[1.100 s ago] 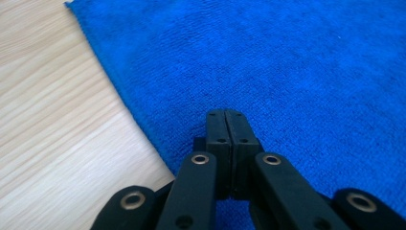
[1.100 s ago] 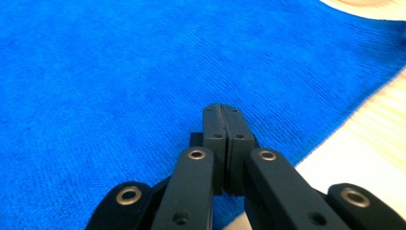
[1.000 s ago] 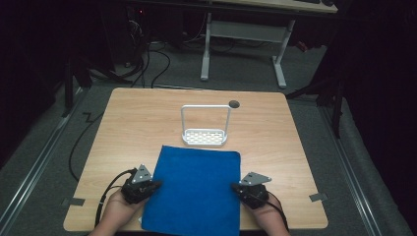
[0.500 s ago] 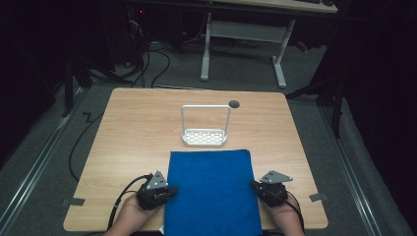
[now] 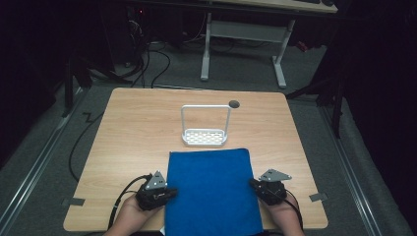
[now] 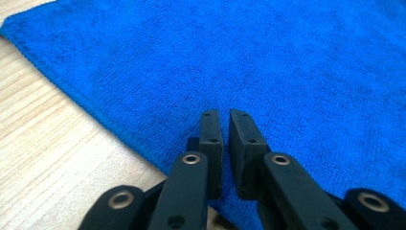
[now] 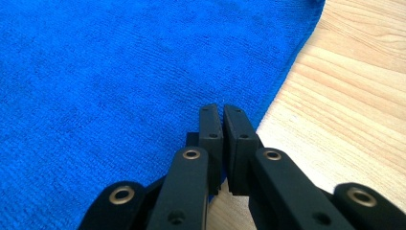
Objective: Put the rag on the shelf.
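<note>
While pinching opposite towel (image 5: 211,189) edges, both claws (image 6: 225,139) (image 7: 221,136); bare table (image 5: 137,128) beyond.

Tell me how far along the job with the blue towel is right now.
Done: the blue towel lies flat on the table, its near end over the front edge. In hand: the left gripper and right gripper each pinch a side edge near the front, jaws almost closed on the cloth. Left: probably folding it, or moving it toward the white rack, which stands empty beyond it.
</note>
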### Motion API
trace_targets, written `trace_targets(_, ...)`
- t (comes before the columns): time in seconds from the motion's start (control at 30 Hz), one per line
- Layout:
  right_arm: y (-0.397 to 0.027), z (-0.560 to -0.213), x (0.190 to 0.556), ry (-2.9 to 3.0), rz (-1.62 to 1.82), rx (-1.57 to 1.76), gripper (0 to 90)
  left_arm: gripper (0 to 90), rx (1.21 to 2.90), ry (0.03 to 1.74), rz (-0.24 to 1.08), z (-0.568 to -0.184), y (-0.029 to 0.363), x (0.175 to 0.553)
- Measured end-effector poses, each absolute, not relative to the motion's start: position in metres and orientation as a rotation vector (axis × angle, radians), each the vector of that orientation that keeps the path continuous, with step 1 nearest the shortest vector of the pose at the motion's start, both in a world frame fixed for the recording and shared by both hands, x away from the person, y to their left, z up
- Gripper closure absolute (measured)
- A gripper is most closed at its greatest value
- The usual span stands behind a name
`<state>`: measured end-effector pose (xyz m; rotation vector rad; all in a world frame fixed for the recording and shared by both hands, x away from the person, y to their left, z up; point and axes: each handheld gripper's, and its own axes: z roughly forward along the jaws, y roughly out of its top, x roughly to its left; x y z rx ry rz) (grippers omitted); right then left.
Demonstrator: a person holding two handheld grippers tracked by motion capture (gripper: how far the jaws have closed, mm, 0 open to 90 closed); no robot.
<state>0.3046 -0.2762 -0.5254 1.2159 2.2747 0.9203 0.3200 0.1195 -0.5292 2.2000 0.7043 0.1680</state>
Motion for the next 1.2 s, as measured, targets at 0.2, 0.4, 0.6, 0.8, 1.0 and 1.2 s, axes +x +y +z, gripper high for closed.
trace_targets(0.2, -0.282, -0.516, 0.300, 2.179, 1.052, 1.209, 78.1, 73.1, 2.106, 0.787, 0.276, -0.527, 0.132, 0.328)
trace_targets(0.4, -0.283, -0.518, 0.303, 2.141, 1.070, 1.242, 71.6, 62.9, 2.017, 0.929, 0.340, -0.528, 0.141, 0.350)
trace_targets(0.6, -0.280, -0.518, 0.304, 2.133, 1.085, 1.261, 70.2, 59.4, 1.974, 1.005, 0.409, -0.531, 0.134, 0.377)
trace_targets(0.8, -0.281, -0.519, 0.305, 2.140, 1.082, 1.269, 65.7, 57.2, 1.958, 1.045, 0.429, -0.532, 0.118, 0.403)
trace_targets(1.0, -0.282, -0.520, 0.307, 2.149, 1.088, 1.274, 61.5, 57.8, 1.968, 1.127, 0.431, -0.534, 0.108, 0.423)
trace_targets(1.2, -0.281, -0.522, 0.310, 2.156, 1.097, 1.295, 56.5, 59.8, 1.982, 1.140, 0.404, -0.535, 0.111, 0.424)
